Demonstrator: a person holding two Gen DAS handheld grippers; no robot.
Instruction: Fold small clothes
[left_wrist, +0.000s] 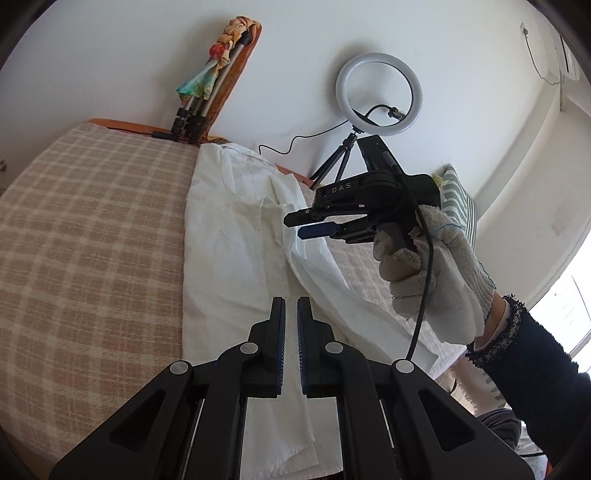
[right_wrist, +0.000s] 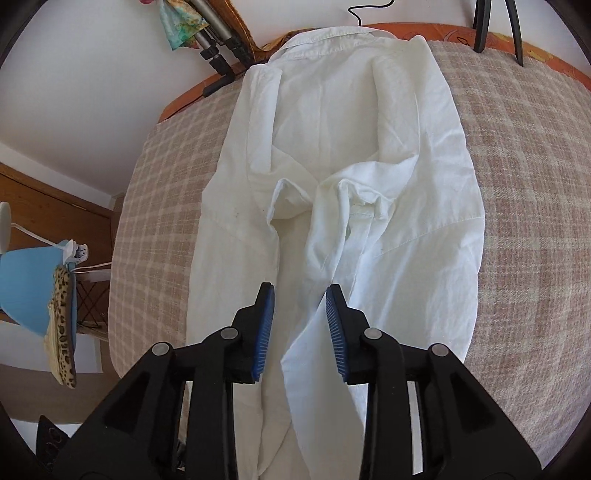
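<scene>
Shirt lies back-up on the bed, collar at 12 o'clock, both sleeves folded in. Your right gripper is part open, empty; left gripper nearly closed, empty. Lengthwise folds remain.

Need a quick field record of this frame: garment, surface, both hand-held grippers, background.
garment: white shirt, collar at far end, both sleeves folded in over the body
surface: plaid cover on a bed
left hand-held gripper: shut, nothing held, above the shirt
right hand-held gripper: open, nothing between the pads, over the shirt
hand: gloved hand on the right handle
background: ring light on tripod
</scene>
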